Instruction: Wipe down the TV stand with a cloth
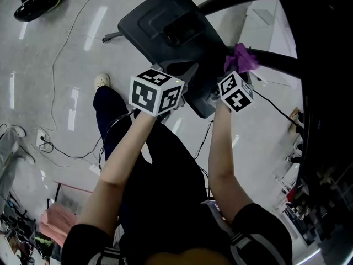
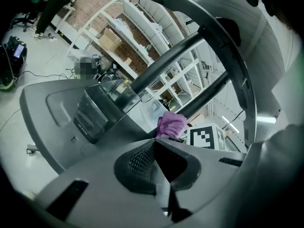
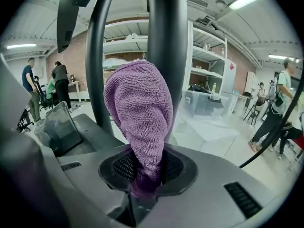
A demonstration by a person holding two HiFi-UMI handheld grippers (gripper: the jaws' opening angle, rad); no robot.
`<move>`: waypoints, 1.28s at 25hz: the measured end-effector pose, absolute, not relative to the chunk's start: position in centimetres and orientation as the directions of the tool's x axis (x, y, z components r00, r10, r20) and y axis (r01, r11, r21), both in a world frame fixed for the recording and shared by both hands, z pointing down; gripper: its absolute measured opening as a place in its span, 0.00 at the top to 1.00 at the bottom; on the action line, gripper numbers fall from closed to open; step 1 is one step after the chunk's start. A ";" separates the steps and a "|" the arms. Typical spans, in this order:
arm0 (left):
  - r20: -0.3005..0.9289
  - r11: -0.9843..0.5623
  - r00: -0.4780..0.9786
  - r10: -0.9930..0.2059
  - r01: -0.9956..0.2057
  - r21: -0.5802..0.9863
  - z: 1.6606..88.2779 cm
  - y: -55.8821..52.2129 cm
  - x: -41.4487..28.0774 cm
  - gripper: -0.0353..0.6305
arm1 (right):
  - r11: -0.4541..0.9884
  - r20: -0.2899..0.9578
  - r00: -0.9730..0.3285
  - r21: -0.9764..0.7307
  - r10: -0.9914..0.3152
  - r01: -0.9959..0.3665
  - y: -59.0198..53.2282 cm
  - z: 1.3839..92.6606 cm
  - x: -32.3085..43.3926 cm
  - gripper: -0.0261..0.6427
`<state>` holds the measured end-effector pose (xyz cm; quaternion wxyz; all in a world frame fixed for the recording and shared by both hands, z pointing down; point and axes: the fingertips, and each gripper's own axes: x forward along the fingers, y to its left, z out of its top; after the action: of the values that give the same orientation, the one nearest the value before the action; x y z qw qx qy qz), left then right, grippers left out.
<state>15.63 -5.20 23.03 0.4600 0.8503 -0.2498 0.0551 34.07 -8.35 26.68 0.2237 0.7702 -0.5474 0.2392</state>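
Left tool (image 1: 185, 76) reaches forward from the person's left hand over the dark grey, flat plastic base plate of the TV stand (image 1: 160, 21). In the left gripper view its two jaws (image 2: 154, 145) stand closed against each other with nothing between them. That same view shows the base plate (image 2: 52, 113) spreading out to the left, with a darker raised block set in its middle. Two black round metal poles (image 2: 171, 63) rise from it on a slant. Pale glossy floor (image 1: 55, 65) lies under the stand, crossed by a thin white cable (image 1: 55, 54). The person's white shoe (image 1: 102, 80) rests on it near the base plate's edge. To the right, the right tool (image 1: 236, 72) is held up close to one of the black poles (image 1: 276, 59). Its jaws (image 3: 148, 172) are clamped on the lower end of a purple terry cloth (image 3: 140, 113). The cloth stands up from them in a rounded bunch. In the head view the cloth (image 1: 241, 58) sits right at the pole just above the base plate. In the right gripper view it lies in front of the pole (image 3: 166, 32). Whether it presses on the metal cannot be told. White open shelving (image 3: 204, 65) stands in the room behind.
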 end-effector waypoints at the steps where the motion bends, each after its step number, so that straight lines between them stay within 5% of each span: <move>1: 0.323 -0.450 0.868 -0.376 -0.476 0.755 23.0 -5.2 15.6 0.94 | -0.303 0.620 0.283 0.076 -0.732 -0.950 -8.4 27.1 34.1 0.83; 20: 0.338 -0.447 0.860 -0.382 -0.492 0.747 22.2 -4.8 13.8 0.94 | -0.319 0.659 0.249 0.015 -0.709 -0.948 -6.9 27.6 33.0 0.83; 32: 0.347 -0.450 0.843 -0.410 -0.518 0.727 19.6 -9.7 5.0 0.94 | -0.236 0.636 0.094 -0.142 -0.766 -0.961 -7.9 21.5 19.8 0.83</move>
<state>5.02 -9.74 19.65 0.4473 0.8494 -0.2733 0.0606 19.78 -7.94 21.48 0.1580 0.7225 -0.5977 0.3096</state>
